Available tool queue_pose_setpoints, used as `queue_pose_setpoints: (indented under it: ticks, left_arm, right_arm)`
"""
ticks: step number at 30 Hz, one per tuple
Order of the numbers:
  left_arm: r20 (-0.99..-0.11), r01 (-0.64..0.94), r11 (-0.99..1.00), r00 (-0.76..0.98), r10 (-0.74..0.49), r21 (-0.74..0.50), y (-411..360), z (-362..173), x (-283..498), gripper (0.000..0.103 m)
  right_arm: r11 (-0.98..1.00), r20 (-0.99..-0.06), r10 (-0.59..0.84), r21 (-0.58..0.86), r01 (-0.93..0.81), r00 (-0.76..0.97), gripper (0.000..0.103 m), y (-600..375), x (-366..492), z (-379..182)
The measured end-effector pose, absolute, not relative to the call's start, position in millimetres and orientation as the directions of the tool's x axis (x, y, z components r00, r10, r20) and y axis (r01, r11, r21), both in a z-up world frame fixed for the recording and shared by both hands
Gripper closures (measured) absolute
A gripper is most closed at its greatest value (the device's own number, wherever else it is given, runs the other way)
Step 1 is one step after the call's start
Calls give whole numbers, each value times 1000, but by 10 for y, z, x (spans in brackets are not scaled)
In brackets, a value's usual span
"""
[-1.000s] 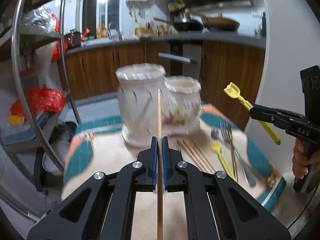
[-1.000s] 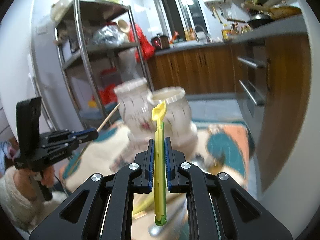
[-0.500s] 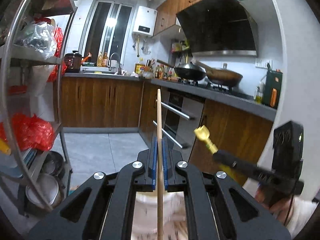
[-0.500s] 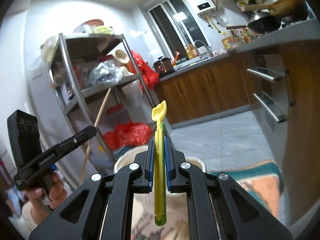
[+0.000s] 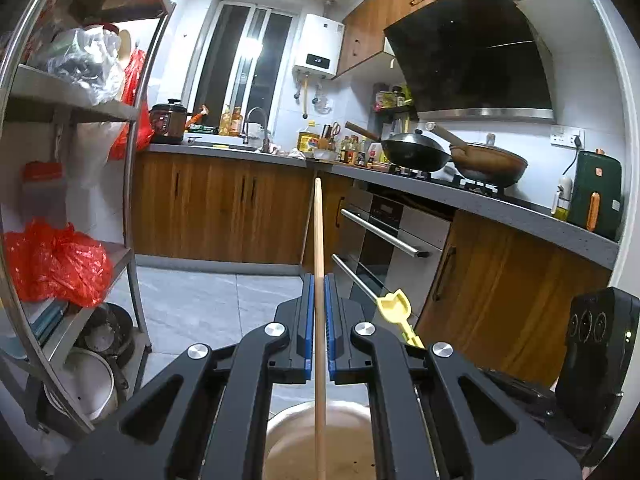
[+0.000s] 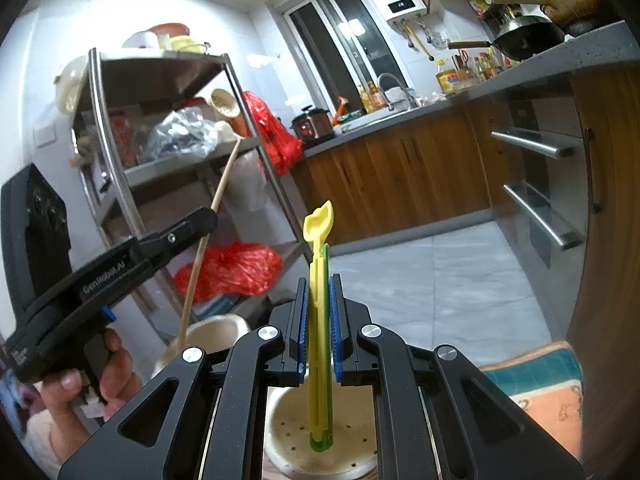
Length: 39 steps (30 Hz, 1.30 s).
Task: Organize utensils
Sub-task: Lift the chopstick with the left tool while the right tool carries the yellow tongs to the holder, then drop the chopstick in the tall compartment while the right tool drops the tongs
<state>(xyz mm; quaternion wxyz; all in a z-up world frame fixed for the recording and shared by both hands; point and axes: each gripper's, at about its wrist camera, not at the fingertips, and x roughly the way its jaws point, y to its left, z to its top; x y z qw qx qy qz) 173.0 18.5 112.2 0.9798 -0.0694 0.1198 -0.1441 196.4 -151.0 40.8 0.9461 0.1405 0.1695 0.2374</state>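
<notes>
1. Left gripper (image 5: 319,320) clamps a chopstick (image 5: 318,264) upright; its lower end now hangs over a holder (image 5: 280,436).
2. Right gripper (image 6: 319,328) clamps a yellow spoon (image 6: 318,280), handle dipping into the second holder (image 6: 288,424).
3. A second ago both tools faced the holders from table height; they have since risen and tipped vertical.
4. Judgement: both utensils look aligned for release.

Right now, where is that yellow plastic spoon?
The yellow plastic spoon stands upright, clamped in the right tool at the centre of the right wrist view, its lower end inside the cream perforated holder.
</notes>
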Motion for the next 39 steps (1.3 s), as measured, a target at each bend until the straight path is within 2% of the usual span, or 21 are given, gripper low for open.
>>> queue_pose_setpoints:
  ticks: [5,19,32,33,35,36,37,38,39]
  left_arm:
    - [-224,264,946,927,-303,-186,208,988,1651,98]
    - [-246,284,953,921,-303,-108,156,761,1157,98]
    - [-302,271,956,907,-292,-110,226,668,1115,98]
    - [-302,270,957,908,-290,-107,228,669,1116,97]
    - [-300,272,956,908,-292,-108,235,676,1100,94]
    - [-296,274,955,909,-295,-110,238,679,1088,87]
    - [-289,275,955,911,-295,-110,240,685,1063,75]
    - [-281,265,958,916,-284,-105,243,694,1035,68]
    - [-271,257,961,922,-275,-101,246,701,1002,57]
  right_arm:
    - [874,-266,463,297,-385,846,92,-1442,1958,336]
    - [911,-267,401,213,-352,876,92,-1548,1555,363]
    - [902,-280,420,230,-364,863,91,-1664,1346,387]
    - [902,-278,420,228,-365,864,89,-1668,1318,396]
    - [904,-274,416,227,-362,867,76,-1685,1268,400]
    - [903,-270,417,229,-363,868,74,-1697,1241,402]
    - [904,-266,415,227,-362,870,73,-1714,1207,408]
    - [907,-263,408,222,-357,874,68,-1727,1175,414]
    - [910,-256,403,218,-353,879,63,-1747,1140,416]
